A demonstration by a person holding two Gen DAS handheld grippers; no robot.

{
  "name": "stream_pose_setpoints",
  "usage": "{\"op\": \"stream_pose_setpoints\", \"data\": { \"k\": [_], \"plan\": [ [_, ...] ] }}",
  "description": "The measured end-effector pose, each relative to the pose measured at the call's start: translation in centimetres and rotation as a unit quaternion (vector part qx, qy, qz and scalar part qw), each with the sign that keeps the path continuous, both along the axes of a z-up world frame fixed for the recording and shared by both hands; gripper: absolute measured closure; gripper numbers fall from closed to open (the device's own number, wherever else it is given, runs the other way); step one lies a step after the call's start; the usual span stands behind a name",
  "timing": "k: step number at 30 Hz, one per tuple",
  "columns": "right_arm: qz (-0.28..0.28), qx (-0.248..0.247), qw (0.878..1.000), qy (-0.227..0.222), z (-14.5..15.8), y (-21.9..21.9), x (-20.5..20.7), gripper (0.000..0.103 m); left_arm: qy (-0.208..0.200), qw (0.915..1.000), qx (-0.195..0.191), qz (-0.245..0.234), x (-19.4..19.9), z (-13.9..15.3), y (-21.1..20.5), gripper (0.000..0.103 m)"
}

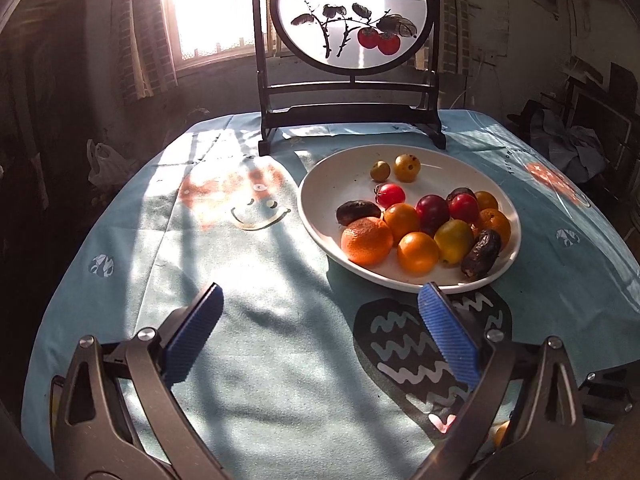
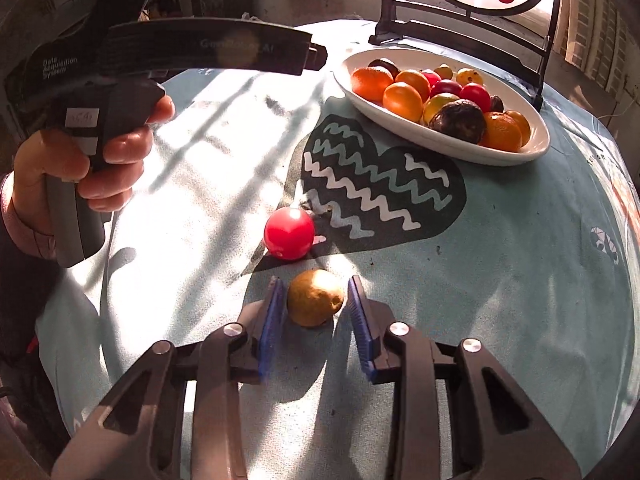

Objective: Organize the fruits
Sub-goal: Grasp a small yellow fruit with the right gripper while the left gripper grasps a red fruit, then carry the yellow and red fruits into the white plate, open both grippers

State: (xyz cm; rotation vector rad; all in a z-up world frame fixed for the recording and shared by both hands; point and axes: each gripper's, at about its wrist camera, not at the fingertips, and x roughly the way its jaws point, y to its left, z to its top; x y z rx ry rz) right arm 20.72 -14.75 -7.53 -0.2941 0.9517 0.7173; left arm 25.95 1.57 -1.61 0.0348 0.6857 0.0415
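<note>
A white plate [image 1: 320, 216] holds several fruits: oranges, red and yellow tomatoes, dark dates. It also shows in the right wrist view [image 2: 460, 148]. My left gripper [image 1: 320, 296] is open and empty, hovering over the cloth in front of the plate. My right gripper [image 2: 314, 282] is low on the table, its blue pads [image 2: 272, 320] on either side of a small yellow-brown fruit [image 2: 315, 298], with small gaps showing. A red tomato [image 2: 289, 233] lies on the cloth just beyond it.
A dark wooden stand with a round painted screen [image 1: 352, 12] stands behind the plate. The left hand-held gripper body [image 2: 120, 92] hangs over the left of the table. The table carries a light blue printed cloth [image 1: 260, 360].
</note>
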Motion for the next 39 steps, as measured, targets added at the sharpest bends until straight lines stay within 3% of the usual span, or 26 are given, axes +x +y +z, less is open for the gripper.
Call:
{"op": "stream_pose_setpoints", "data": {
  "k": [5,9,13,16,19,23,32,39],
  "plan": [
    [-0.011,0.014,1.000,-0.009,0.4,-0.6,-0.1,0.075,0.006,1.0000,-0.002,-0.003,0.0,-0.1,0.1,0.003],
    [-0.082,0.063,0.994,-0.018,1.8,-3.2,1.7,0.075,0.027,0.9969,-0.025,-0.069,-0.8,-0.2,-0.6,0.003],
    [-0.152,0.095,0.984,-0.002,2.1,-5.9,3.4,0.075,0.058,0.9813,-0.028,-0.181,-2.6,-1.2,-3.2,0.005],
    [-0.170,0.097,0.981,0.008,1.9,-6.5,3.9,0.075,0.068,0.9665,-0.013,-0.247,-4.3,-1.9,-5.2,0.016],
    [-0.171,0.092,0.981,0.014,1.6,-6.5,3.9,0.075,0.081,0.9559,0.012,-0.282,-5.5,-3.0,-6.6,0.031],
    [-0.169,0.090,0.981,0.014,1.5,-6.4,3.7,0.075,0.100,0.9511,0.029,-0.291,-6.0,-4.5,-7.2,0.046],
    [-0.171,0.087,0.981,0.017,1.3,-6.4,3.8,0.075,0.123,0.9501,0.016,-0.286,-5.4,-5.3,-6.7,0.063],
    [-0.171,0.086,0.981,0.016,1.3,-6.4,3.8,0.075,0.131,0.9492,0.020,-0.285,-5.2,-5.7,-6.8,0.068]
  ]
}}
